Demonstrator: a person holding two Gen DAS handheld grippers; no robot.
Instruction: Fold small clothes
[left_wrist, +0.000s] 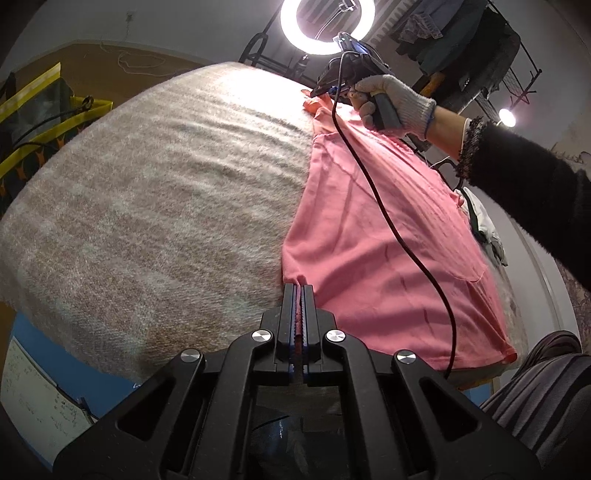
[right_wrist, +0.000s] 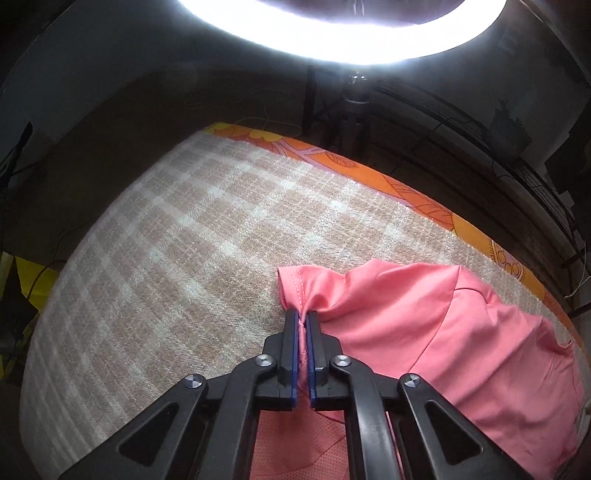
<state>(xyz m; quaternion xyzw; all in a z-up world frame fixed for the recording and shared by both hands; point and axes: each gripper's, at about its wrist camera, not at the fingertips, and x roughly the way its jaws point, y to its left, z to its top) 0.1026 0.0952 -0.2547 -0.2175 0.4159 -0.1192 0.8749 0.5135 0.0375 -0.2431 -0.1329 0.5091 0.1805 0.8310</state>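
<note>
From the left wrist camera, my left gripper (left_wrist: 300, 291) has its fingers clenched on the near left corner of the pink cotton garment (left_wrist: 373, 236), which lies flat along the right side of the beige checked woven blanket (left_wrist: 155, 192) covering the desk. At the garment's far end I see my gloved right hand (left_wrist: 391, 103) holding the right gripper (left_wrist: 317, 92) down on the far corner. A black cable (left_wrist: 402, 240) trails across the garment; I reckon it could snag or drag the cloth when I lift.

From the right wrist camera, the right gripper (right_wrist: 303, 319) pinches a bunched fold of the garment (right_wrist: 461, 332) at its hemmed corner. That bite looks thin and near the edge, so I judge it may slip out, or the fold may come out skewed if both corners do not travel together.
</note>
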